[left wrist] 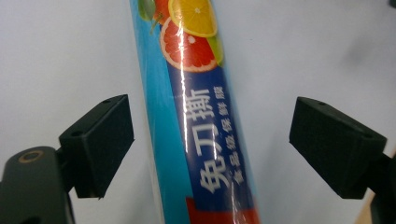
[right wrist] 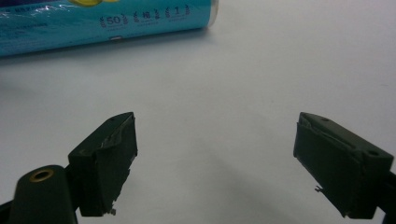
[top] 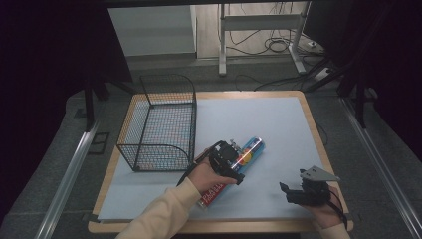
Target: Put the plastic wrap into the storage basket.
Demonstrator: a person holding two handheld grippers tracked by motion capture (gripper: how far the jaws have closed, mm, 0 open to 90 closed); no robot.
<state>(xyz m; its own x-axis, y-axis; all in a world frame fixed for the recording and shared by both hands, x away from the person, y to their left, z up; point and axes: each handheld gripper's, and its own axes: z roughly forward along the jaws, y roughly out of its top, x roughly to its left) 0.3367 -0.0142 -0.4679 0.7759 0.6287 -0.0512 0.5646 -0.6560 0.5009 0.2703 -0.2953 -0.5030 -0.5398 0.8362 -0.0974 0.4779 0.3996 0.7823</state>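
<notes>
Roll (left wrist: 196, 116) lies between left gripper (left wrist: 210, 149) fingers (left wrist: 100, 142), spread, not touching. Likely light, stiff, glossy wrap slippery; grip mid-length. Right gripper (right wrist: 215, 158) spread, empty.

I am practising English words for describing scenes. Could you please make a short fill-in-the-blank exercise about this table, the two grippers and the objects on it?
1. The left gripper has its jaws ____ on either side of the roll.
2. The roll lies on the pale mat, to the ____ of the wire basket in the high view.
3. The wire basket holds ____.
4. The right gripper is open, with ____ between its jaws.

Missing words: open; right; nothing; nothing
</notes>
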